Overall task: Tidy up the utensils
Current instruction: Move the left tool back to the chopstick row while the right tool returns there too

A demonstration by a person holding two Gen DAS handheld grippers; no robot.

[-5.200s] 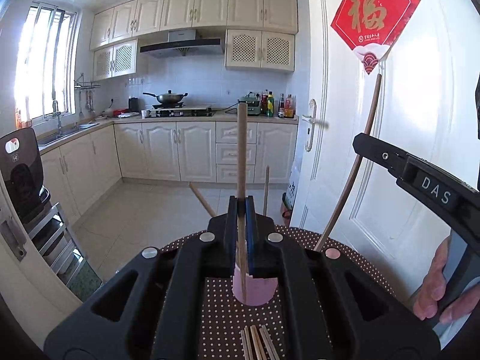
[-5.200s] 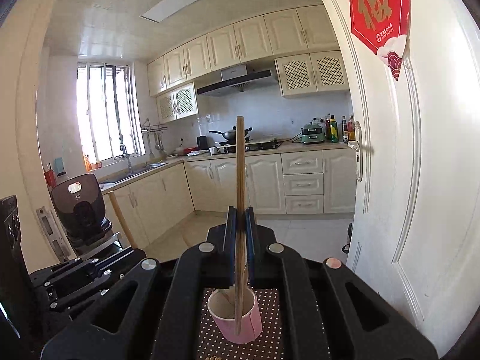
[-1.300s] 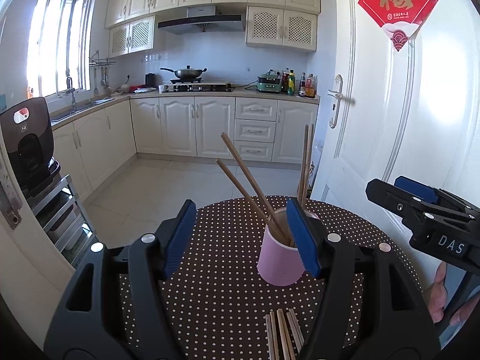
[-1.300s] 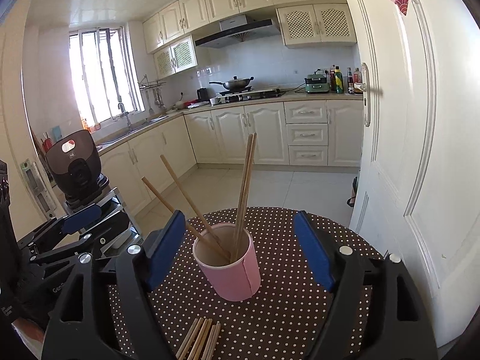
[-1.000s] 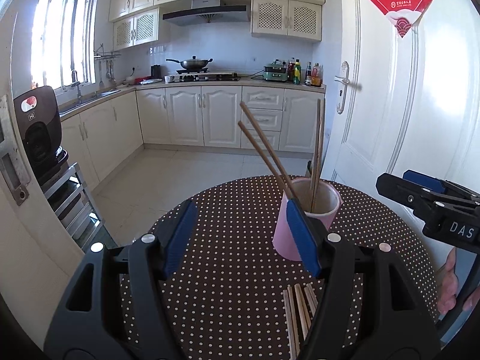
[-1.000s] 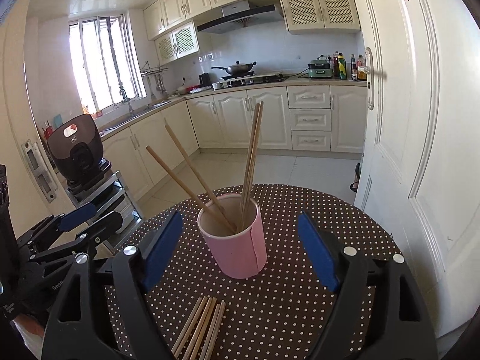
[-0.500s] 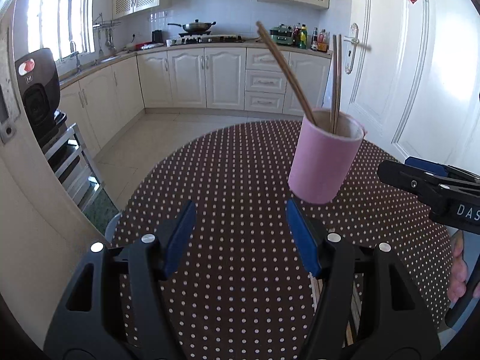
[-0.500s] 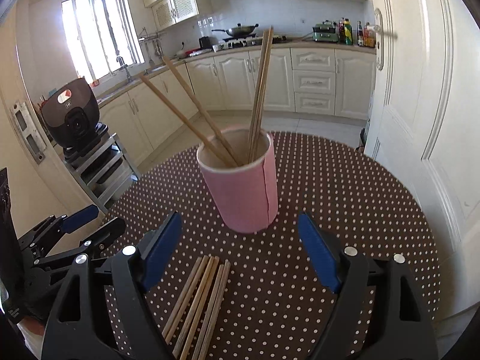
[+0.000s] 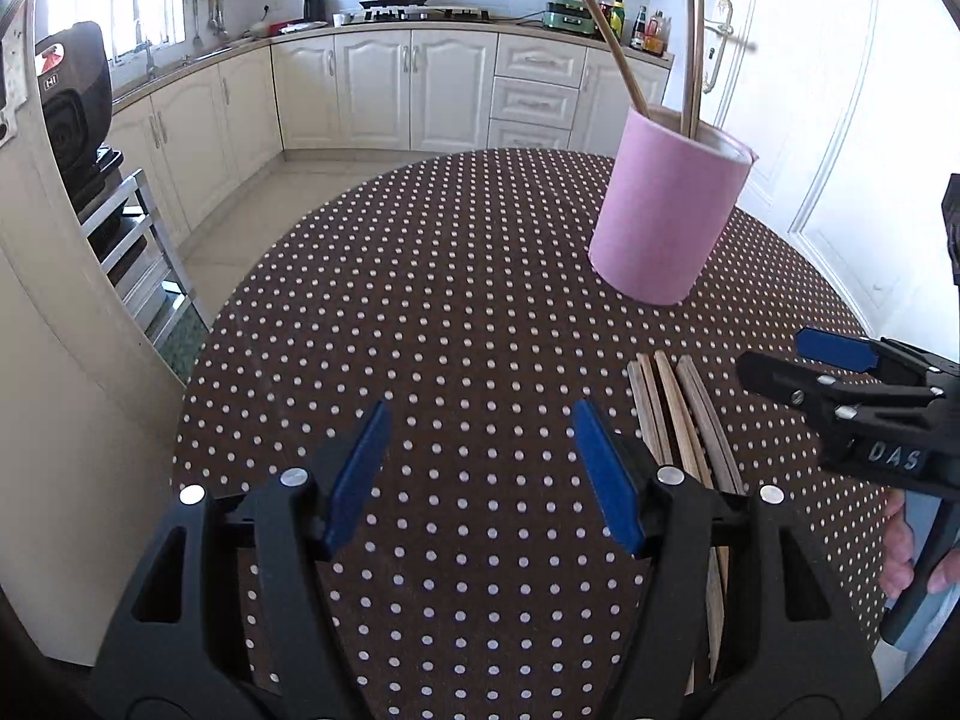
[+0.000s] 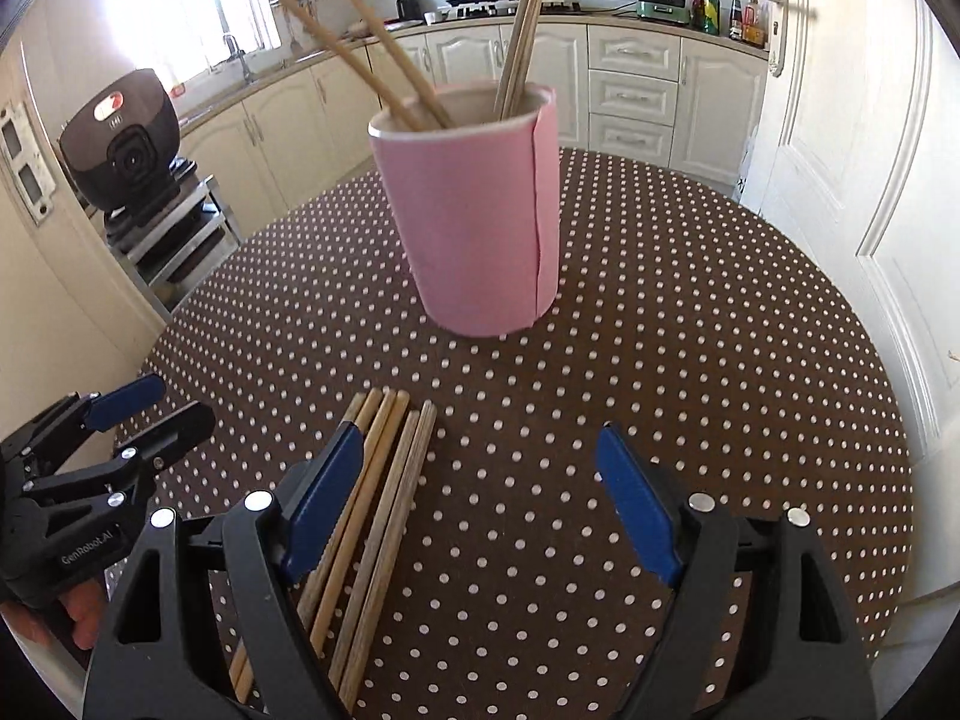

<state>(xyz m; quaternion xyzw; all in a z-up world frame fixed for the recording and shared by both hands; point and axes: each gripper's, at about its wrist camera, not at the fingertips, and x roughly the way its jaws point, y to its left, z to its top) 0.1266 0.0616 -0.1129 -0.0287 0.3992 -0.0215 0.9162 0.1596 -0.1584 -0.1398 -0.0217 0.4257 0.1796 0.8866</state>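
Observation:
A pink cup stands on the round dotted table with several wooden chopsticks leaning in it; in the left wrist view the cup is at the upper right. Several more chopsticks lie side by side in front of the cup. My right gripper is open above the table, its left finger over the lying chopsticks. My left gripper is open over bare tablecloth, the lying chopsticks just right of its right finger. Each gripper shows in the other's view.
The table ends in a curved edge all round. A white door stands close on the right. A black appliance on a metal rack sits to the left. Kitchen cabinets line the far wall.
Both grippers have come down and tilted toward the table. The cup has slid up in both views and the lying chopsticks now sit by the fingers. Jaws stay wide.

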